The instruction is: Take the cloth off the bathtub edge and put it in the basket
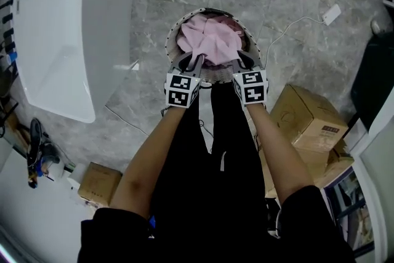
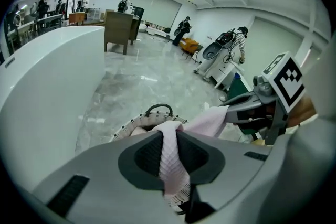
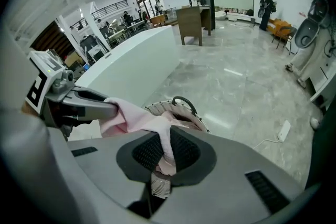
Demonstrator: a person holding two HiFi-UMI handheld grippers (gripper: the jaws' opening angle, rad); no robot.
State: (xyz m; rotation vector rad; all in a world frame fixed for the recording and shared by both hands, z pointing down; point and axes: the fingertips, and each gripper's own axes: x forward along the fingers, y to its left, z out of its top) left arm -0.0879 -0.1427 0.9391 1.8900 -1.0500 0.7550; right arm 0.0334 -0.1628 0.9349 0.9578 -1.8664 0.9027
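Note:
In the head view the pink cloth [image 1: 212,40] lies bunched in the round woven basket [image 1: 170,40] on the floor. Both grippers hang over the basket's near rim. My left gripper [image 1: 196,61] has a fold of the cloth [image 2: 173,157] between its ribbed pads, and the fold fills the gap. My right gripper [image 1: 240,58] is shut tight on another thin fold [image 3: 167,152]. Between the two grippers the cloth stretches across the basket [image 2: 137,124]. The white bathtub [image 1: 55,40] stands to the left with no cloth on the edge that shows.
A large cardboard box [image 1: 311,117] sits on the floor at my right and a small one [image 1: 98,183] at my left. A white power strip [image 1: 332,14] with its cable lies beyond the basket. Several people stand far off in the hall [image 2: 231,44].

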